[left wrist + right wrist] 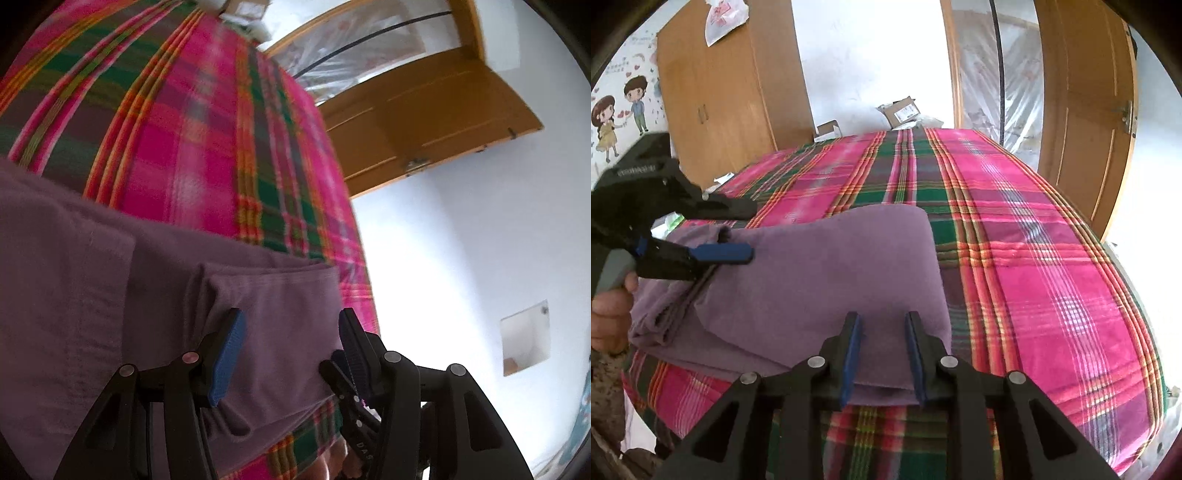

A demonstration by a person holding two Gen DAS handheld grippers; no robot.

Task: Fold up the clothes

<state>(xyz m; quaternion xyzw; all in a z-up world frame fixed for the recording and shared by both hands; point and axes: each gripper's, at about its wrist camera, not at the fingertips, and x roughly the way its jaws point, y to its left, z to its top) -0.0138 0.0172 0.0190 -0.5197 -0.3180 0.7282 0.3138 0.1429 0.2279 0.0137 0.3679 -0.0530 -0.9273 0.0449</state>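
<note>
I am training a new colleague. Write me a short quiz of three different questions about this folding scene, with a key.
1. True or false: the purple garment lies on a plaid bedcover.
2. Which tongs stand wider apart: A) left tongs B) right tongs?
3. Fill in: the pads of both tongs are coloured ____.

Key: 1 true; 2 A; 3 blue.

"DA" letters on black tongs (pixel 360 448), rest unreadable
</note>
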